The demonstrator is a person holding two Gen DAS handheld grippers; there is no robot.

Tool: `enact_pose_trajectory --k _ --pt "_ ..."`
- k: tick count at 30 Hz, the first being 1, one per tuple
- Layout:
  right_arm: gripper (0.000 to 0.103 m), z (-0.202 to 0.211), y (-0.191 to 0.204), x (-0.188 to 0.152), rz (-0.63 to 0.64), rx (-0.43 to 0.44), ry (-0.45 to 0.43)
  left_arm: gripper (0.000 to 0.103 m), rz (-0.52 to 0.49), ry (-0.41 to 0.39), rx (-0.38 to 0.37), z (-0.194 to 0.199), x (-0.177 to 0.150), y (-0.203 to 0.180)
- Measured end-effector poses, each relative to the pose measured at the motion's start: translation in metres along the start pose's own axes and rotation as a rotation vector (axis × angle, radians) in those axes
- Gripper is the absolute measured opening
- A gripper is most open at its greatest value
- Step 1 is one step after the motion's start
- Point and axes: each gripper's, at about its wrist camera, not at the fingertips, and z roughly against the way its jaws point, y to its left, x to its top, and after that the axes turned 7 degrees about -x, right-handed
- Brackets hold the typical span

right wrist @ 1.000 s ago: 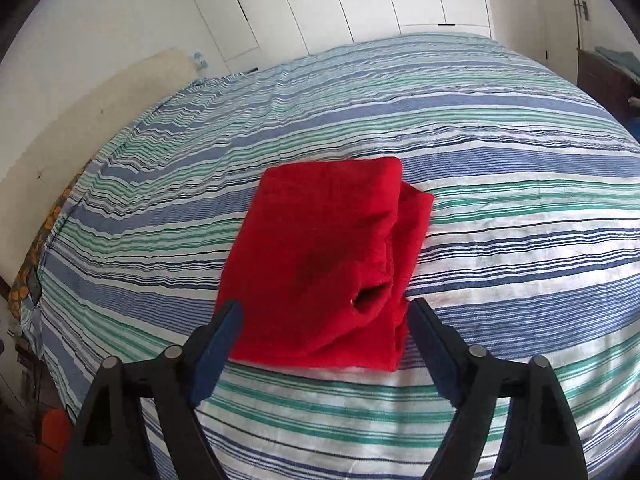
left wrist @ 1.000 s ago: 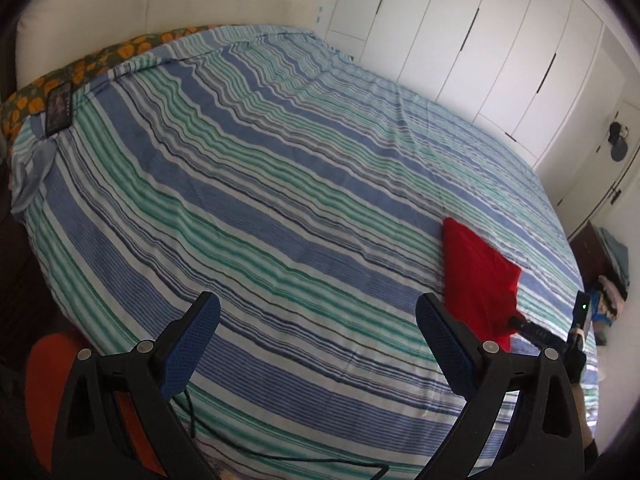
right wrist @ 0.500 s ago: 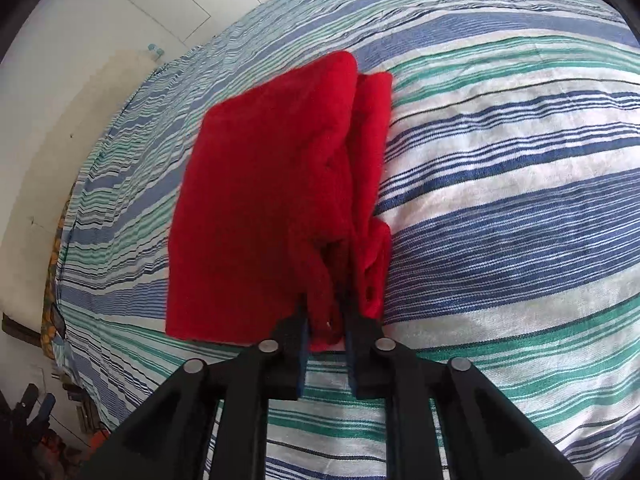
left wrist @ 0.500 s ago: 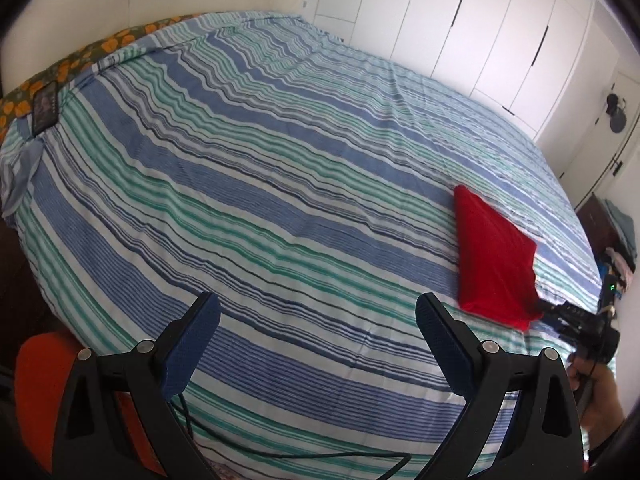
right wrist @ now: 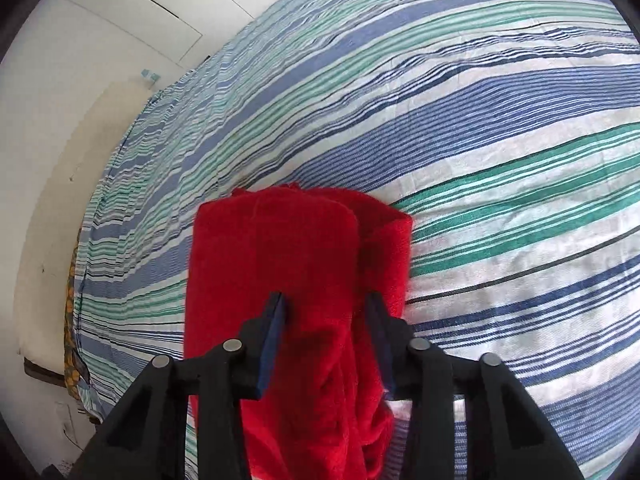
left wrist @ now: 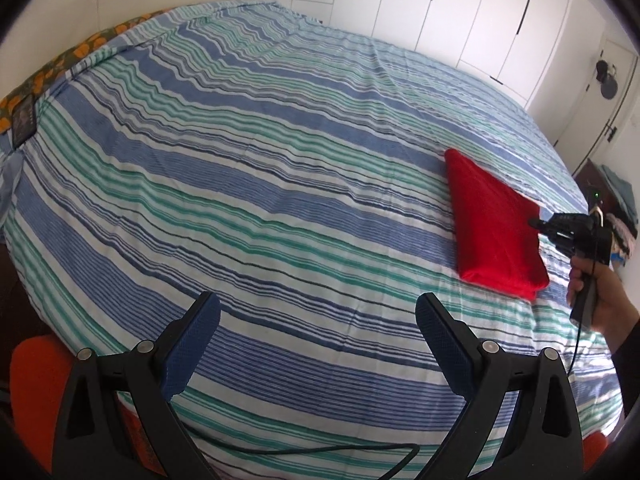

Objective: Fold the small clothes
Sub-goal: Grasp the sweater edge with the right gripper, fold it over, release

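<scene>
Nearest the left wrist camera, the left gripper (left wrist: 316, 316) hangs over the near edge of a bed, its two blue-padded fingers (left wrist: 192, 344) spread wide apart with nothing between them. Under it a thin black cable (left wrist: 320, 450) lies along the edge of the striped bedsheet (left wrist: 260, 200), and an orange object (left wrist: 36, 384) shows at the lower left, too cropped to identify.

Further right on the bed lies the folded red garment (left wrist: 494, 224) — a flat, roughly rectangular bundle resting on the blue, green and white stripes. The right gripper (left wrist: 536, 222) meets the garment at its right corner, held by a person's hand (left wrist: 600, 296) in a dark sleeve (left wrist: 628, 356).

From the right wrist camera, the right gripper (right wrist: 326, 312) has its jaws pressed in on a bunched ridge of the red cloth (right wrist: 280, 264), which fills the space between the dark pads (right wrist: 274, 340). The fabric rises up toward the camera at the grip, creased and gathered, while the far part of the bundle rests flat on the sheet, with a second folded layer showing along its right side.

Beyond the garment the sheet stretches away, mostly smooth with slight wrinkles. At its far left edge a strip of orange-patterned fabric (left wrist: 80, 50) shows beside a pale headboard (right wrist: 60, 208). Farthest back stand white wardrobe doors (left wrist: 480, 12) with dark slot handles, and at the far right a door (left wrist: 600, 92) and a dark cabinet (left wrist: 600, 184) with piled items.
</scene>
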Motion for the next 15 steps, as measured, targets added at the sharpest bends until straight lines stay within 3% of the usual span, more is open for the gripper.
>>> enact_pose_trajectory --k 3,6,9,12,14,15 --pt "0.005 0.018 -0.007 -0.010 -0.024 -0.036 -0.109 0.098 0.018 0.020 -0.001 -0.009 -0.002 0.004" --pt "0.005 -0.008 -0.017 -0.013 -0.018 -0.113 -0.030 0.098 0.030 0.077 -0.028 -0.017 -0.001 -0.001" --pt "0.006 -0.014 -0.016 -0.011 -0.014 -0.140 -0.019 0.098 -0.008 0.051 -0.051 -0.001 0.003 -0.012" --pt "0.021 0.001 -0.013 -0.011 0.005 -0.139 -0.040 0.098 -0.062 0.103 -0.100 0.020 0.012 -0.032" --pt "0.053 0.022 -0.014 -0.016 0.030 -0.163 -0.082 0.098 -0.095 0.133 -0.183 0.045 0.018 -0.050" --pt "0.061 0.035 -0.016 -0.022 0.045 -0.173 -0.115 0.098 -0.115 0.144 -0.237 0.060 0.019 -0.060"
